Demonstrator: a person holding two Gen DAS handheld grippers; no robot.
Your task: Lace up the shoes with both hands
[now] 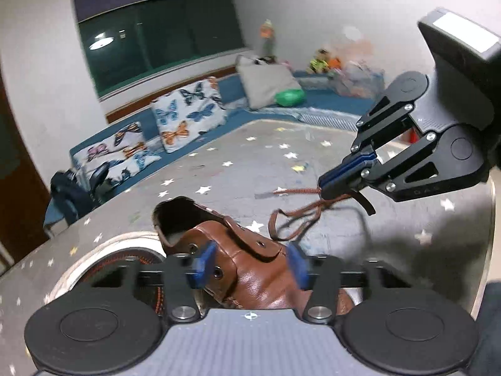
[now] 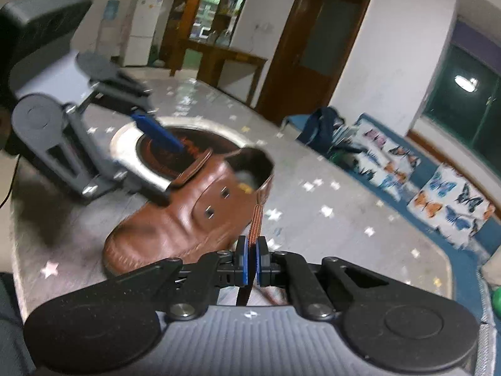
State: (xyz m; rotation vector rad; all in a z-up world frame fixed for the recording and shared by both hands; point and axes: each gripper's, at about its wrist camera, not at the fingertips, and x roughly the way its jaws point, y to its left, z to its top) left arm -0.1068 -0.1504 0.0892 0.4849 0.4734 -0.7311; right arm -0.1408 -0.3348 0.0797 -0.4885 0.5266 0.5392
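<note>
A brown leather shoe stands on the grey star-patterned table. My left gripper is shut on the shoe's upper, its blue pads on either side of the eyelet flaps. My right gripper is shut on the brown-orange lace to the right of the shoe, with slack lace looping down to the eyelets. In the right wrist view the right gripper pinches the lace, which runs up to the shoe. The left gripper holds the shoe's far side.
A round inset hob with a pale ring lies in the table behind the shoe. A blue bench with butterfly cushions runs along the table's far side. A green object and toys sit on the bench.
</note>
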